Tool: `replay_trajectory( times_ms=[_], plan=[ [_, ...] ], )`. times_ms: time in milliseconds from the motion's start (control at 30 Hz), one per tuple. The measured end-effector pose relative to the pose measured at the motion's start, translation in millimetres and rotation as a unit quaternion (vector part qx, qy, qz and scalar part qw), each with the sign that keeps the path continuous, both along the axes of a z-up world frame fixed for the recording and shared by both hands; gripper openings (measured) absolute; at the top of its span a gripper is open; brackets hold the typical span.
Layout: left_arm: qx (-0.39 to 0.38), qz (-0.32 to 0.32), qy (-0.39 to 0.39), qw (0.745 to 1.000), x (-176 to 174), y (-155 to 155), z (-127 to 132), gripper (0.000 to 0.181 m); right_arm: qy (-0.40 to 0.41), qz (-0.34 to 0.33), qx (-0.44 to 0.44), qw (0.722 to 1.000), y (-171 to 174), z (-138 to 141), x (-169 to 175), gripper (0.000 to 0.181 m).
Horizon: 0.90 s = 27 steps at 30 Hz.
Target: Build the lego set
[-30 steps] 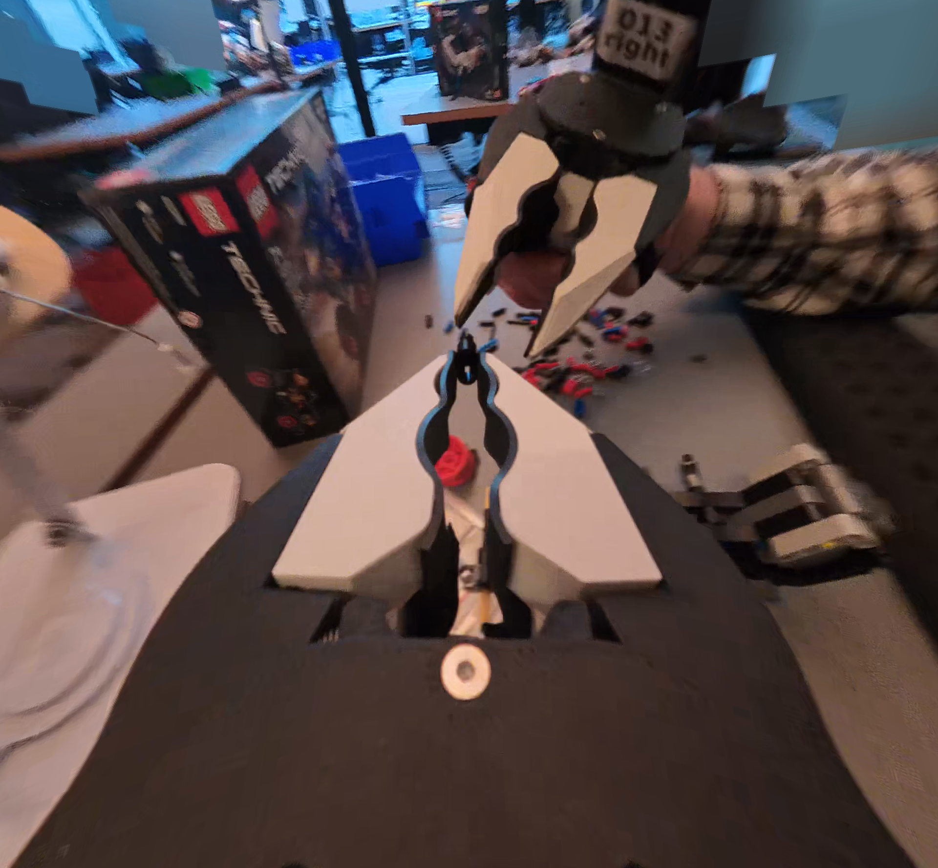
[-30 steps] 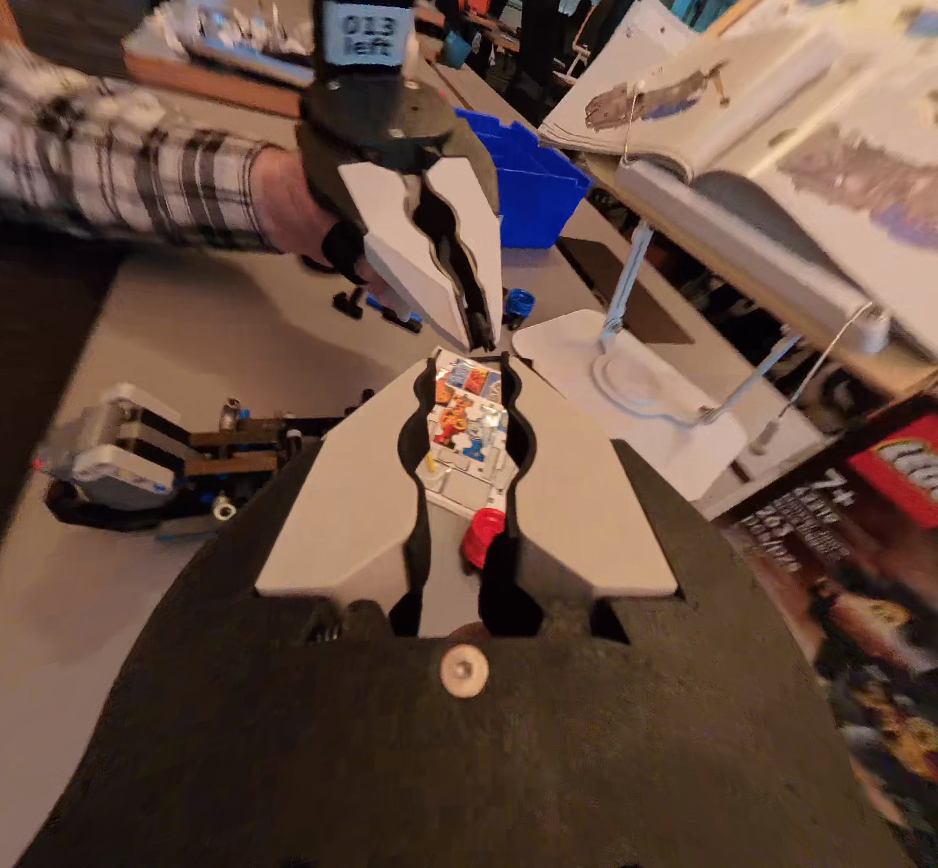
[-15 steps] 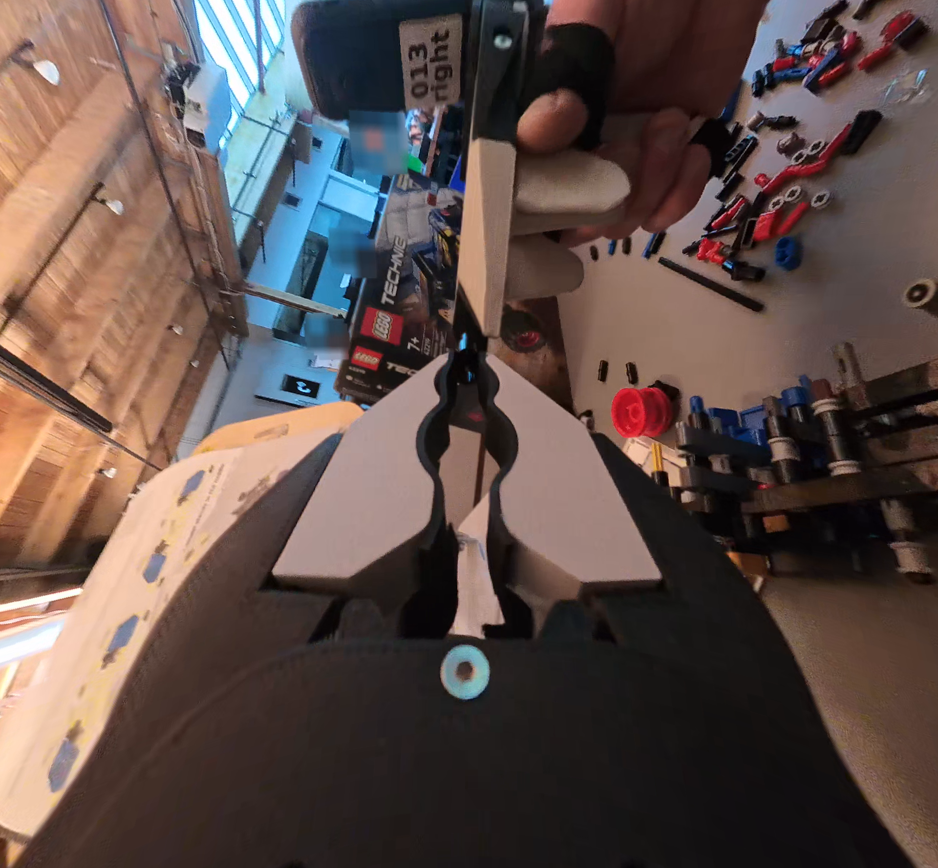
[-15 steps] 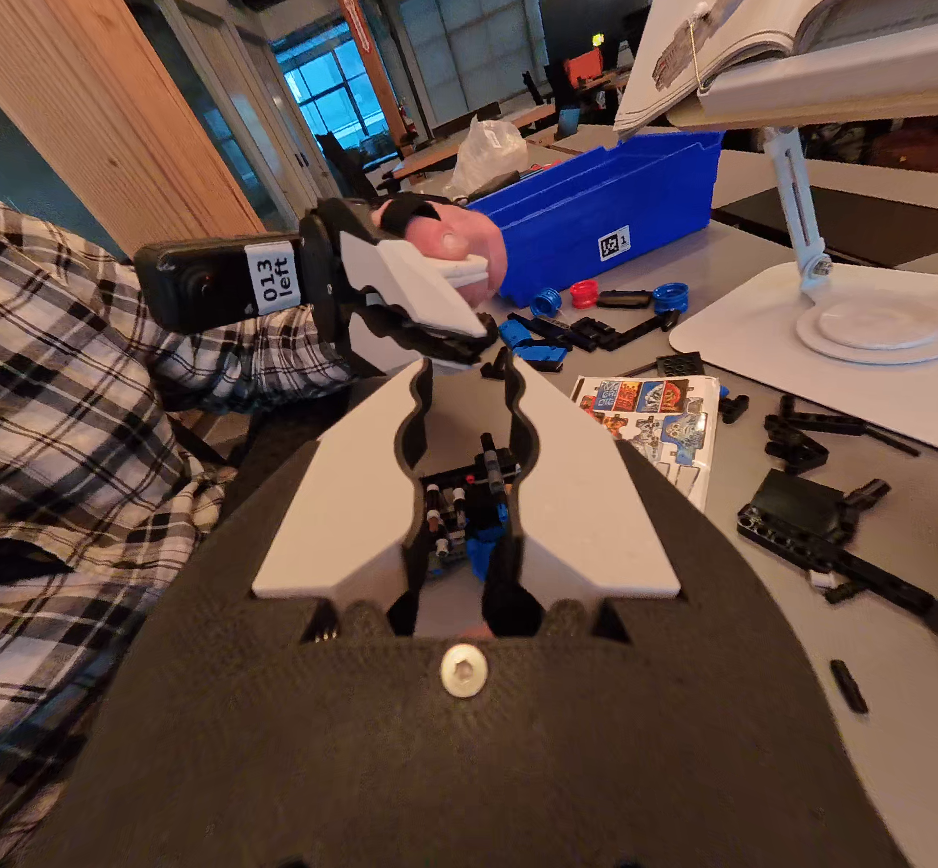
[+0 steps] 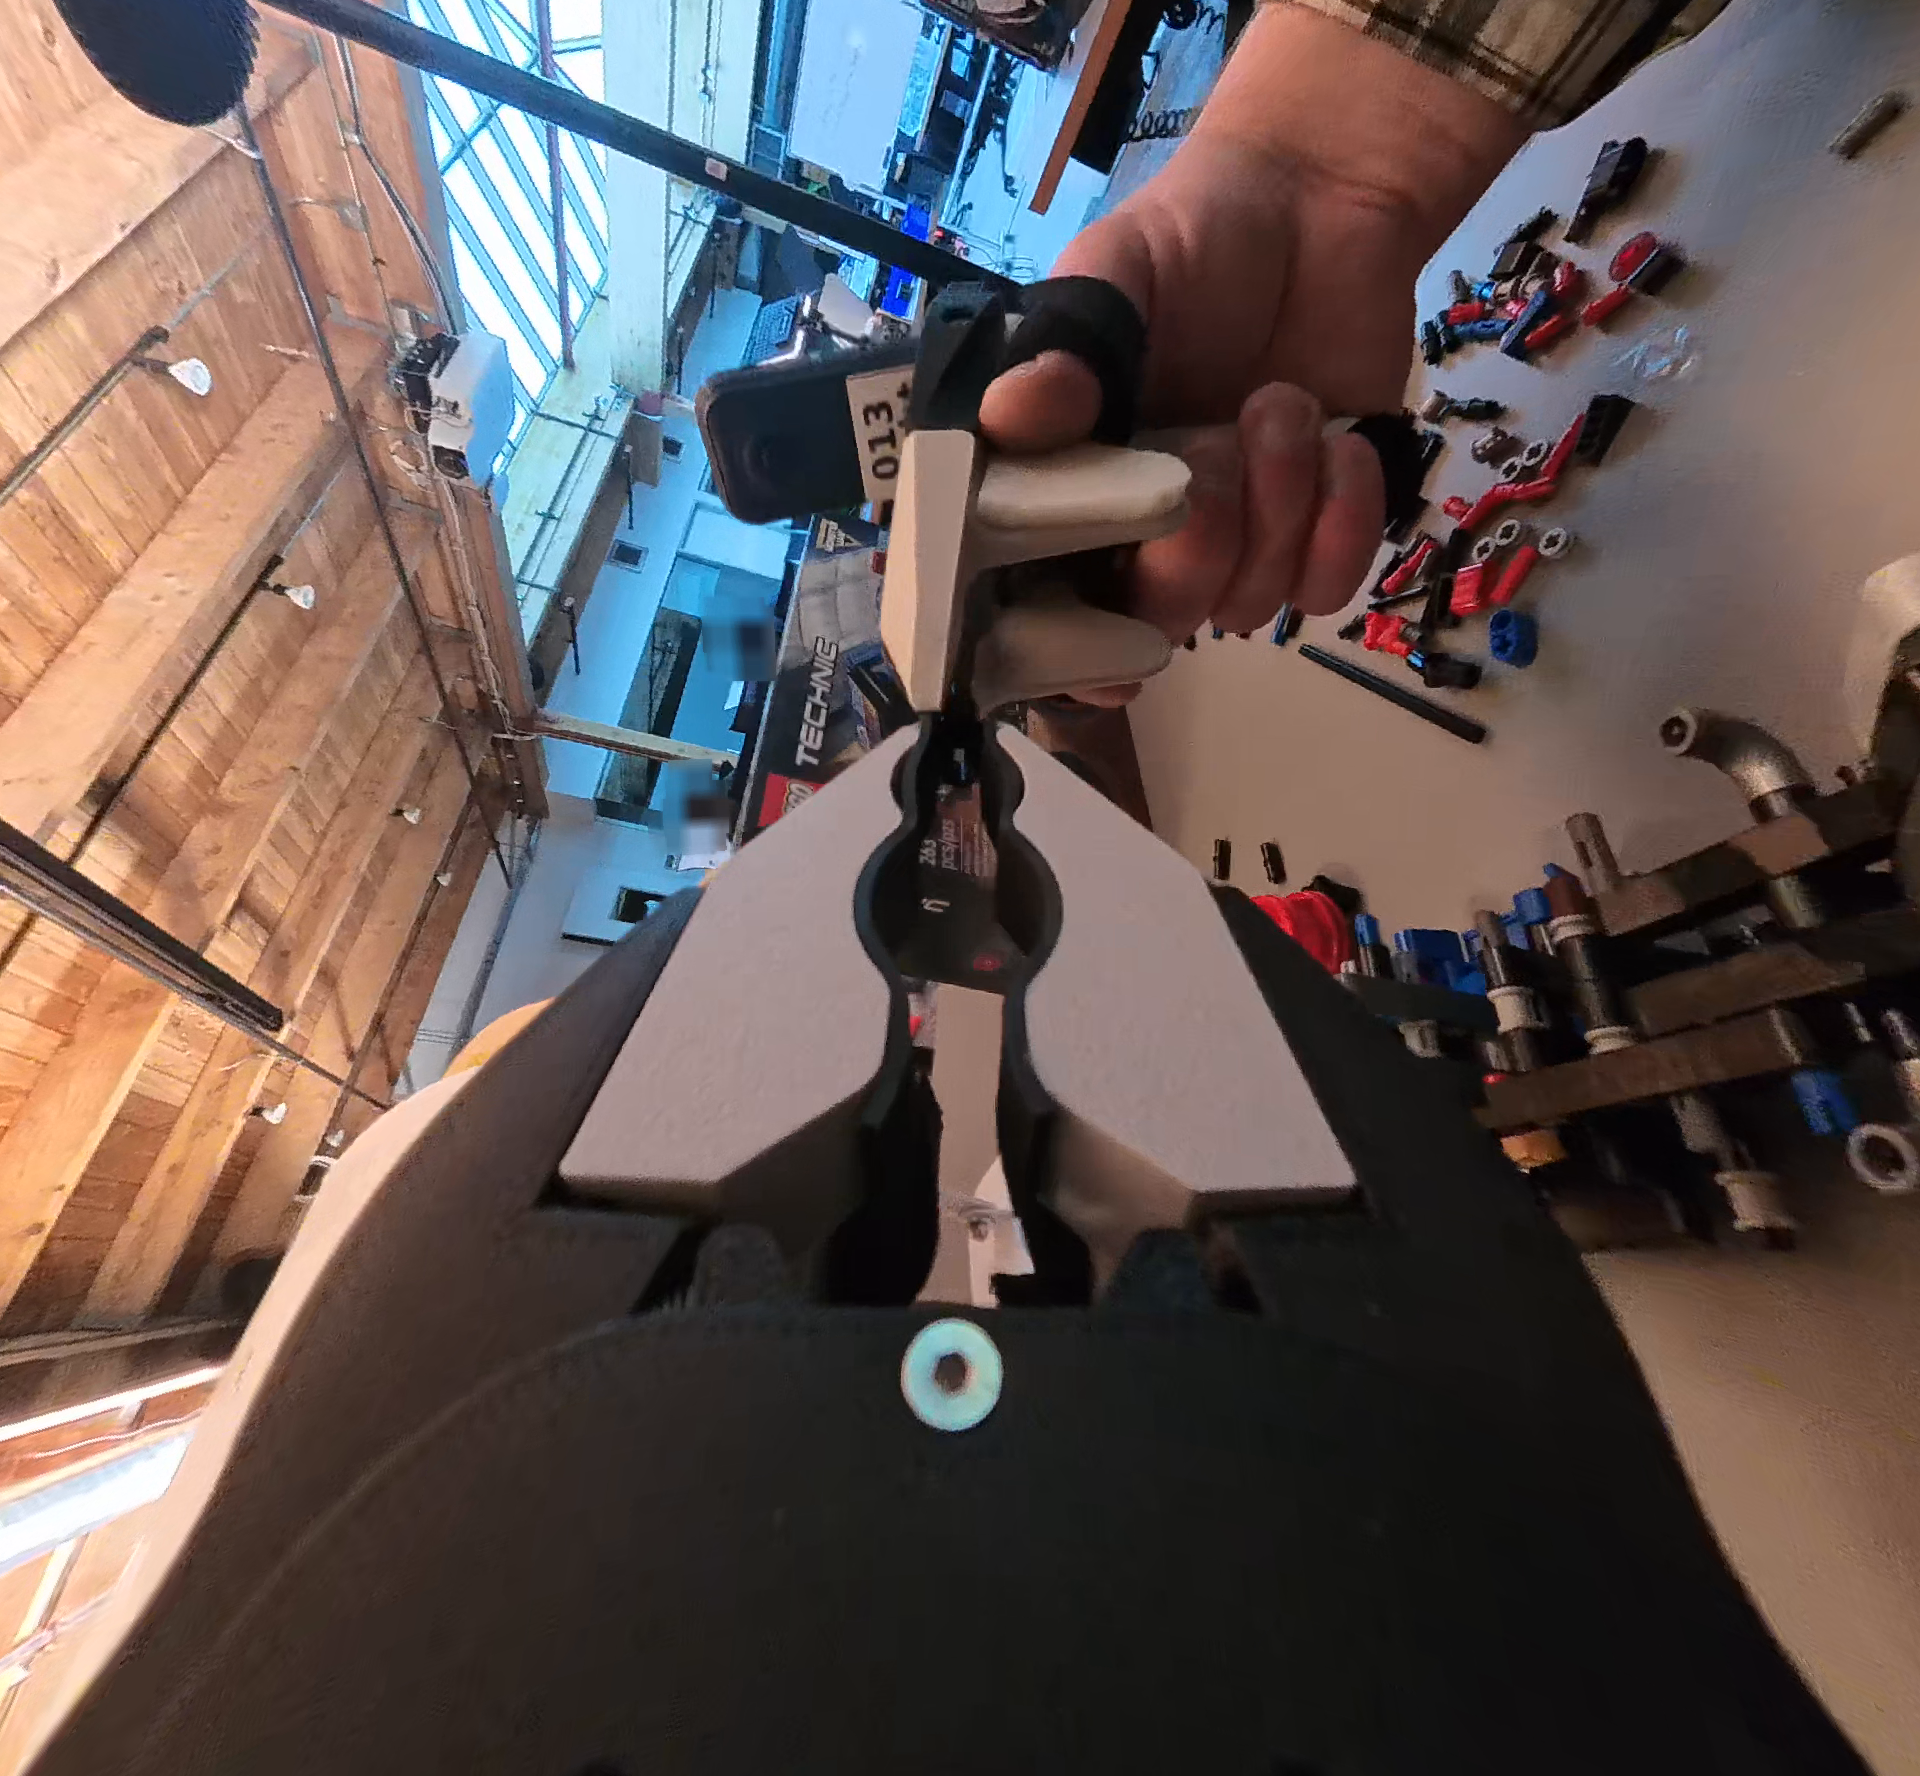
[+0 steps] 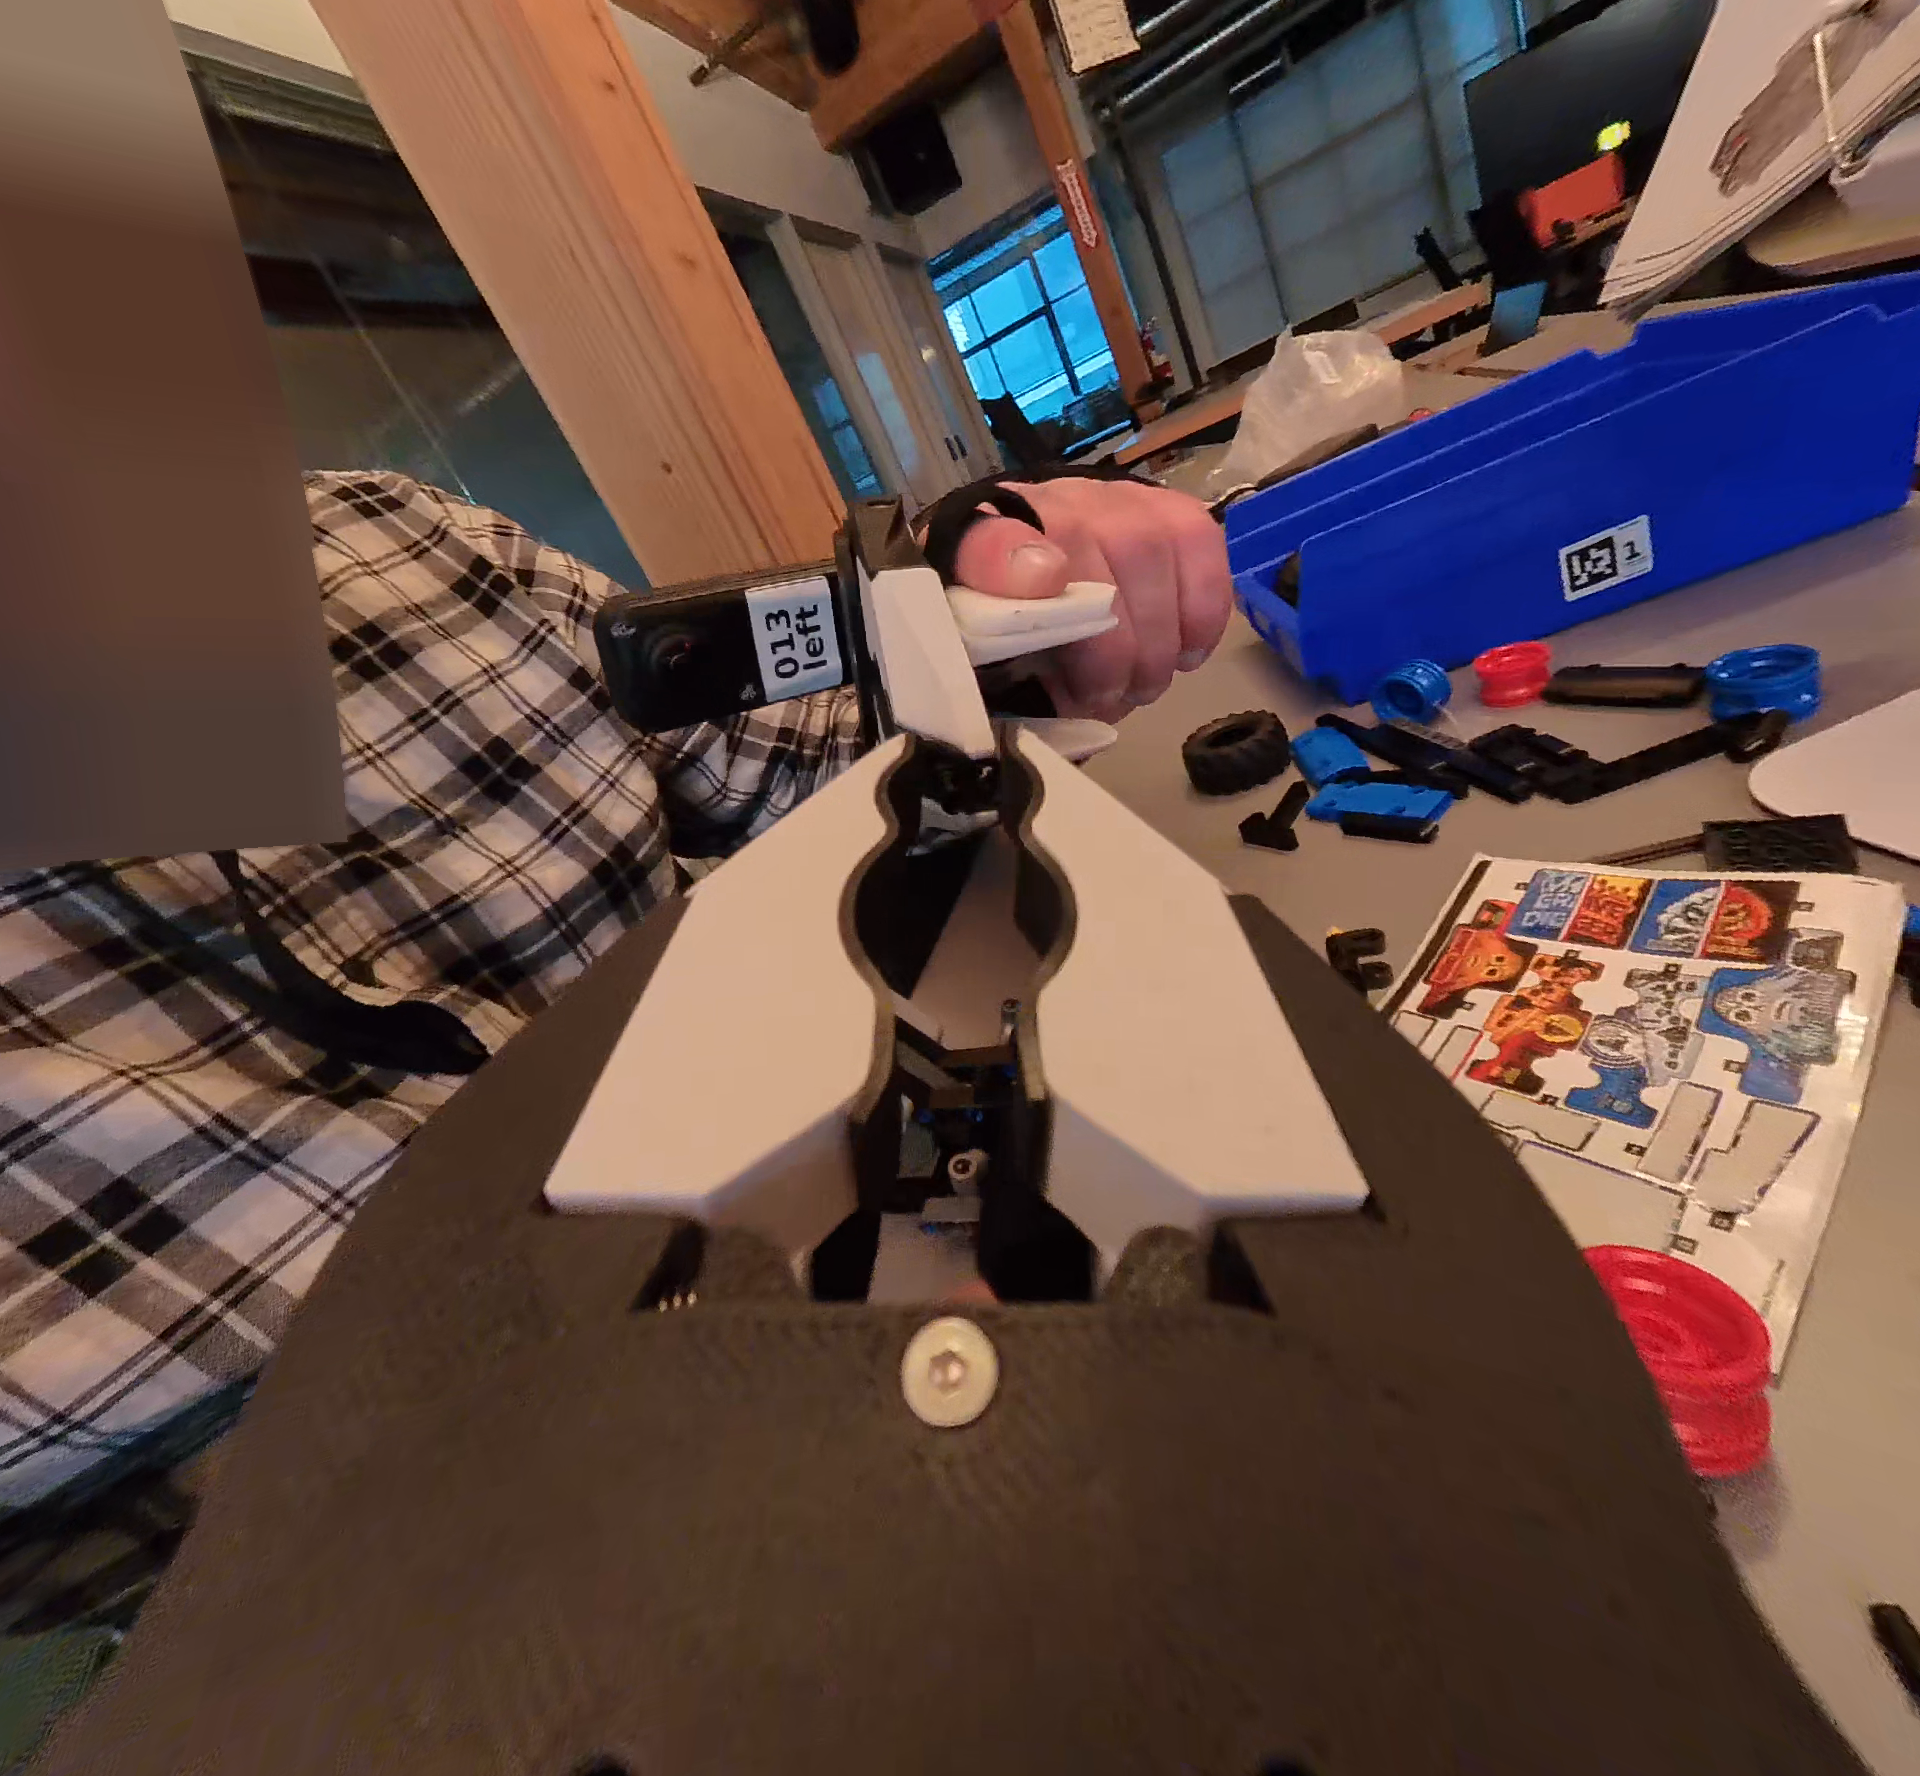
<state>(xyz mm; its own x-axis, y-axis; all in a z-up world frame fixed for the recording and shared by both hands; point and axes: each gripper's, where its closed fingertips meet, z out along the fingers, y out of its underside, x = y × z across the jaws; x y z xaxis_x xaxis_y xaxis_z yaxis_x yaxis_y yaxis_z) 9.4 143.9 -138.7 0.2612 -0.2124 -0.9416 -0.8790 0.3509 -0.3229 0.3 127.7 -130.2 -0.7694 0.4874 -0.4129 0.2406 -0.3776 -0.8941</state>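
A: What could go wrong here?

B: The two claws meet tip to tip in the air, well above the counter (image 6: pixel 1299 895). The left claw (image 5: pixel 954 758) is closed to a narrow slit and pinches a small black piece (image 5: pixel 951 760) at its very tip. The right claw (image 6: pixel 961 770) is nearly closed too; whether it has hold of that piece or only touches it, I cannot tell. The piece is tiny, so a slight twist of either hand (image 5: pixel 1257 376) would likely pop it loose and drop it among the loose parts (image 5: pixel 1496 531).

A: And misalignment?

B: Probably the bigger risk. The claws stand roughly crosswise to each other, so a push off axis could jam the piece rather than seat it.

A: Where is the build itself?

B: The partly built model (image 5: pixel 1662 999), with black beams, grey axles and blue pins, lies on the counter beside the left claw, apart from both tips. A red wheel hub (image 6: pixel 1688 1352) sits on the edge of the sticker sheet (image 6: pixel 1662 1030), near the right claw.
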Motion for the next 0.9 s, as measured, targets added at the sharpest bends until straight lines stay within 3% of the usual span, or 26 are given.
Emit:
replay_trajectory(
  times_ms=[133, 233, 467, 600, 700, 900],
  plan=[
    [0.014, -0.006, -0.001, 1.0, 4.1, -2.4, 6.4, 0.005, -0.007, 0.016, 0.013, 1.0, -6.7, -4.5, 2.2, 0.027],
    [0.016, -0.008, 0.002, 1.0, 6.6, -4.3, 7.6, 0.005, 0.007, 0.028, 0.012, 1.0, -9.4, -0.7, 6.2, 0.014],
    [0.016, -0.015, 0.008, 1.0, 10.4, -6.0, 6.8, 0.005, 0.016, 0.04, -0.017, 0.999, -7.0, 7.3, 10.3, 0.01],
    [0.014, -0.02, 0.01, 1.0, 12.9, -7.1, 5.0, 0.006, 0.015, 0.043, -0.007, 0.999, -8.0, 6.0, 12.3, 0.01],
    [0.017, -0.02, 0.01, 1.0, 13.3, -7.2, 5.9, 0.005, 0.018, 0.052, -0.013, 0.998, -9.8, 6.2, 14.1, 0.019],
    [0.024, -0.02, 0.009, 0.999, 13.7, -8.2, 9.1, 0.005, 0.018, 0.05, 0.007, 0.999, -13.6, 3.6, 13.5, 0.014]
  ],
)
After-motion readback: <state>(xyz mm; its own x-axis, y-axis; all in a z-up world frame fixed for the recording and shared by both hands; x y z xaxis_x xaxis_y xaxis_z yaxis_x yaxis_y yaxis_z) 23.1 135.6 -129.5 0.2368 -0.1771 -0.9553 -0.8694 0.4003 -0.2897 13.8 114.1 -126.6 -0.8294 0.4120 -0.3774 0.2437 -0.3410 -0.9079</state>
